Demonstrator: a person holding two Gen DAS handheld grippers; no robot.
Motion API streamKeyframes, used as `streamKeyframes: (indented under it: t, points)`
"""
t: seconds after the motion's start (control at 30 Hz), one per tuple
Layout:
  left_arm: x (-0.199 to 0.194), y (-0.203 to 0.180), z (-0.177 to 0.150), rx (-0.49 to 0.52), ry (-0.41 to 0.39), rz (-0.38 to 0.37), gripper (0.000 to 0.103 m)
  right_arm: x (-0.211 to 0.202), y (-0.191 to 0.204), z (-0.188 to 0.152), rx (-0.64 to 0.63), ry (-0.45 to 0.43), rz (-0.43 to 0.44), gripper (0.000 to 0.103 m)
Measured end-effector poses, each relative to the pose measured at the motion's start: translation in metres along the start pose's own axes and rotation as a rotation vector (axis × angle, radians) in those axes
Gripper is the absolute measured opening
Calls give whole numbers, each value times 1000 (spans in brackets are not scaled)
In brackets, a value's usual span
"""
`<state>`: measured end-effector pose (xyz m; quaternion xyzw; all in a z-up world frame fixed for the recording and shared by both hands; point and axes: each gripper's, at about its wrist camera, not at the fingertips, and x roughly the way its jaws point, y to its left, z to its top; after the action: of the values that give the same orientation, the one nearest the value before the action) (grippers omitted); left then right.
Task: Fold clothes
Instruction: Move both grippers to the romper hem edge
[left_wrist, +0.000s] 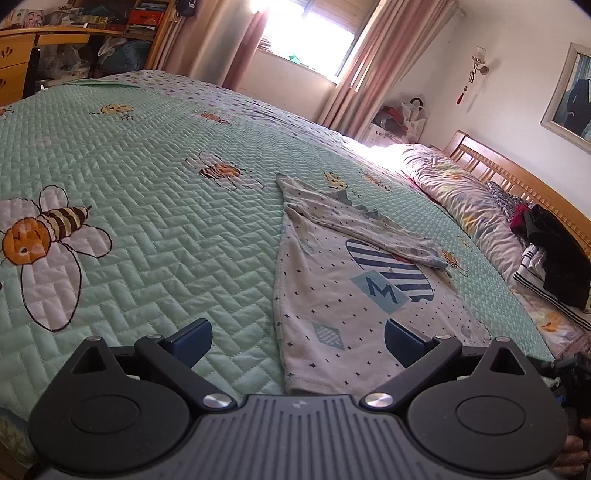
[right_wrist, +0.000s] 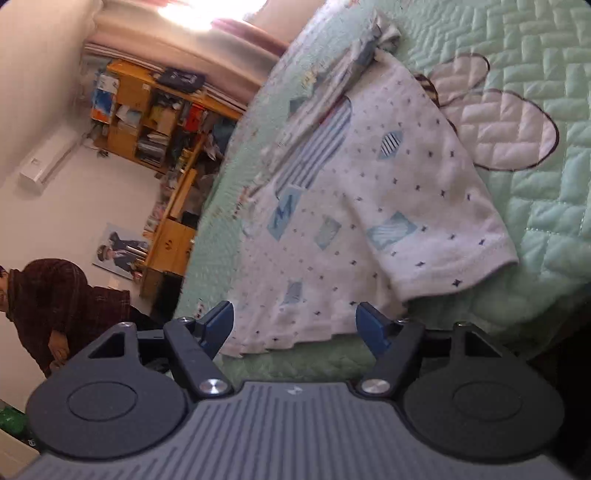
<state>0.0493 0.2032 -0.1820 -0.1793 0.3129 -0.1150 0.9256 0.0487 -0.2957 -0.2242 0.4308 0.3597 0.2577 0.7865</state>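
1. One wide bed quilt (left_wrist: 147, 229), mint green with printed bees, is taken as the landmark; a broad bare stretch of it is seen to the left of the garment in the left wrist view.
2. Along the quilt's far right side a rumpled duvet (left_wrist: 450, 192) is laid against a wooden headboard (left_wrist: 517, 177), with dark clothes (left_wrist: 554, 258) piled there.
3. On the quilt, close to its near edge, a white patterned shirt (left_wrist: 351, 295) is spread, one sleeve folded across it; its left edge is seen as a straight fold, its hem (right_wrist: 461, 273) just short of the quilt's edge.
4. Above the quilt's near edge the left gripper (left_wrist: 297, 343) is held with its jaws wide apart, nothing between them, the shirt's folded edge below.
5. At the shirt's near corner the right gripper (right_wrist: 295, 325) is held, jaws spread and empty.
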Motion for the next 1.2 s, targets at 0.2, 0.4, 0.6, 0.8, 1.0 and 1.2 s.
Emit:
streamKeyframes:
  t: [0.2,0.4,0.6,0.8,1.0,1.2]
  points:
    - [16,-6,-2,-10,52,13,100,3,-7,27,35,-49,43,76]
    - [16,2,-11,-30,96,54,100,1,-28,11,78,57,-65,72]
    - [22,8,-9,-98,94,35,100,-26,-18,24,87,-96,16,76]
    - [26,1,-12,-61,125,38,100,14,-34,25,144,48,-112,70]
    - [26,16,-11,-103,130,-7,101,-42,-44,16,185,-95,-70,75]
    - [49,18,-9,-192,158,-159,102,-71,-60,31,245,-226,-62,75]
